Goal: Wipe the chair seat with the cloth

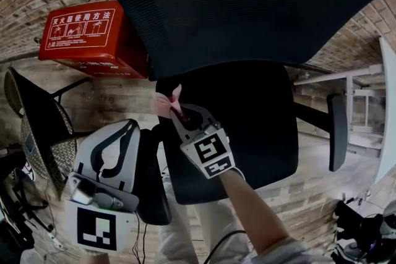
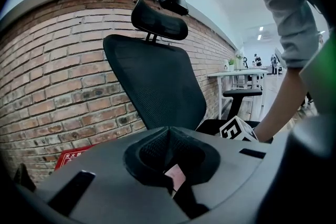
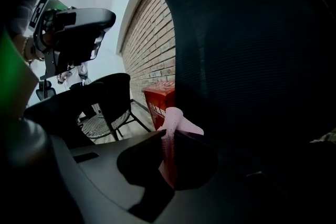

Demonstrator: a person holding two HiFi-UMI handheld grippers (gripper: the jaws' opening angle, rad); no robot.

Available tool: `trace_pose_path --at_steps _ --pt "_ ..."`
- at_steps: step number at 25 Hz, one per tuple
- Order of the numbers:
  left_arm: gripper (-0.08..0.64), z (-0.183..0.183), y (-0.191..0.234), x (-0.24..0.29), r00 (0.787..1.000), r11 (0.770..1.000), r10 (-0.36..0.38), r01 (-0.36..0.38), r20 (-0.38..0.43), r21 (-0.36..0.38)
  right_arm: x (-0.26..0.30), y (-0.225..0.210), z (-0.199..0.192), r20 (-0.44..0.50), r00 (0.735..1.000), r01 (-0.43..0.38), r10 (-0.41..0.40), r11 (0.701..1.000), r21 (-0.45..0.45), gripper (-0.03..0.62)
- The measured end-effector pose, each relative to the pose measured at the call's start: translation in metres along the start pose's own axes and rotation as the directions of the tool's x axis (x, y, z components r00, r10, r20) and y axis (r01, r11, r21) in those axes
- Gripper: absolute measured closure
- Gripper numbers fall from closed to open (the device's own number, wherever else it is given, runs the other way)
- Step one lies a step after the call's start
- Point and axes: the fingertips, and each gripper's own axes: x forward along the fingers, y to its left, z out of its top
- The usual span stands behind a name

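Just at the rear left corner of the black chair seat (image 1: 260,127), right claw (image 1: 179,113) clenched on the pink cloth (image 1: 168,102), cloth bunched upright below the mesh backrest (image 1: 247,3), left claw (image 1: 114,148) pressed together, well left of the seat, red box (image 1: 93,37) by the brick wall.

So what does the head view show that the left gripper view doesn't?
Only the head view: the pink cloth clamped in the right tool, at the back corner of the black chair seat on the view's left. Only the left gripper view: the chair's black headrest and white desks far behind. Both: the black mesh backrest, the red box with white print and the brick wall.
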Motion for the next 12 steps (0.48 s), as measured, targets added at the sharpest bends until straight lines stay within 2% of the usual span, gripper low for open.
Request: trace_pose_path --at_steps 12 --pt "0.541 0.009 -0.030 0.028 0.999 0.998 -0.048 0.048 0.005 0.049 0.001 -0.074 -0.052 -0.100 0.983 0.159 -0.154 0.986 0.041 0.534"
